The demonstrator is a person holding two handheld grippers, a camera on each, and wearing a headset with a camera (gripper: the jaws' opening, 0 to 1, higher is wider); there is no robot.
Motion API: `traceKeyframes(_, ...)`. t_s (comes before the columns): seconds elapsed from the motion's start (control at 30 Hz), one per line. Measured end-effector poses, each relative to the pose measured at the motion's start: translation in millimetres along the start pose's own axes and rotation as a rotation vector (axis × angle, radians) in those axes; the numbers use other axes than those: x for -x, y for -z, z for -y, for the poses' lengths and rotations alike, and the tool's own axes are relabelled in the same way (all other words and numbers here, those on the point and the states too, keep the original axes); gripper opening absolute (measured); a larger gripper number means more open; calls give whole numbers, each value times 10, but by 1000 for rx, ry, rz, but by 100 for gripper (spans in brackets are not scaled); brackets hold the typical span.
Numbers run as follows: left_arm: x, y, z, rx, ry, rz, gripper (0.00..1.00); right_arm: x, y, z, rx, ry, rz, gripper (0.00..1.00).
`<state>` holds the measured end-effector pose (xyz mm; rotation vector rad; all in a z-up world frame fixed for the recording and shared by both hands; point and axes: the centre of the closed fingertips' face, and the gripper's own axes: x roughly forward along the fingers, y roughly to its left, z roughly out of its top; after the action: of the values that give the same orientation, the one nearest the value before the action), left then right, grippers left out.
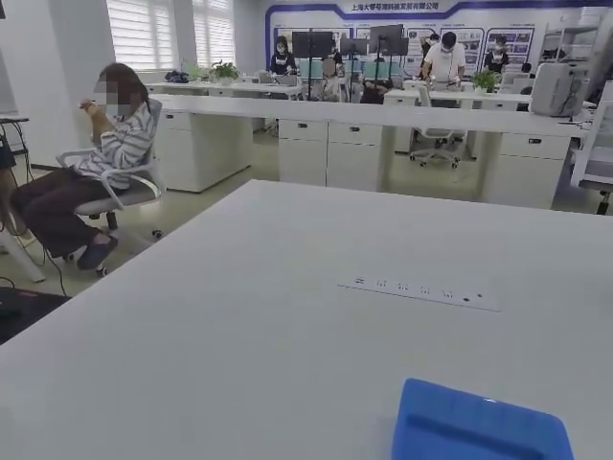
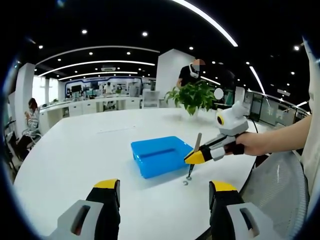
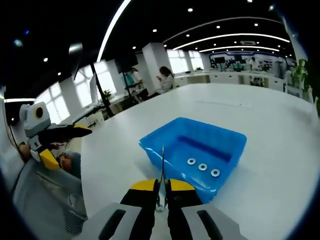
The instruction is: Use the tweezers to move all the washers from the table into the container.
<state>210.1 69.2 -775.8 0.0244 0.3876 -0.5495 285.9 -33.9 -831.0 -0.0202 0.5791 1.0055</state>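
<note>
In the right gripper view, the right gripper (image 3: 161, 186) has its jaws pinched almost together on the tweezers (image 3: 162, 165), whose thin metal legs run from between the jaws toward 12 o'clock. Past them, at about 1 o'clock, is the blue container (image 3: 227, 142) on the white table (image 3: 280, 130), with three washers (image 3: 202, 166) in a row on its floor. The left gripper (image 3: 64, 144) hangs at 9 o'clock, off the table edge, jaws spread. In the left gripper view, the left gripper (image 2: 165, 200) has its two yellow-tipped jaws wide apart with nothing between them. The container (image 2: 160, 156) sits at 12 o'clock from them, on the table (image 2: 75, 150). The right gripper (image 2: 192, 159) comes in from 3 o'clock, and its tweezers (image 2: 197, 142) slant down just beside the container's near right corner. A washer (image 2: 185, 183) lies on the table at 6 o'clock from the tweezer tips, close under them. Whether the tips touch it cannot be told. A potted plant (image 2: 192, 97) stands beyond the container. In the head view, a corner of the container (image 1: 479, 426) shows at 5 o'clock.
</note>
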Motion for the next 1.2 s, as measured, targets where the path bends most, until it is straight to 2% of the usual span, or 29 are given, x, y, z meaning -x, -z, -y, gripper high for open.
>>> traceKeyframes(0.1,0,1,-2,2,0,-1,73,-6,6,-16,46,-5,-12,4)
traceKeyframes(0.3,-1,5,-2,2,1,-2,73,-14,-10,15,69,3,-15,4)
traceKeyframes(0.4,-3,6,0,4,3,-3,73,-30,0,-6,67,-11,-20,4)
traceKeyframes(0.47,-2,7,0,3,3,-3,73,-41,49,-13,78,-13,-39,4)
traceKeyframes(0.5,-2,8,0,3,3,-4,73,-40,31,-15,83,-13,-27,5)
traceKeyframes(0.83,5,6,0,6,2,1,73,-53,48,-51,136,-11,-36,3)
traceKeyframes(0.97,6,5,0,5,2,1,73,-50,44,-43,130,-8,-38,3)
traceKeyframes(1.2,8,0,-1,7,0,3,73,-39,35,-2,67,8,-26,3)
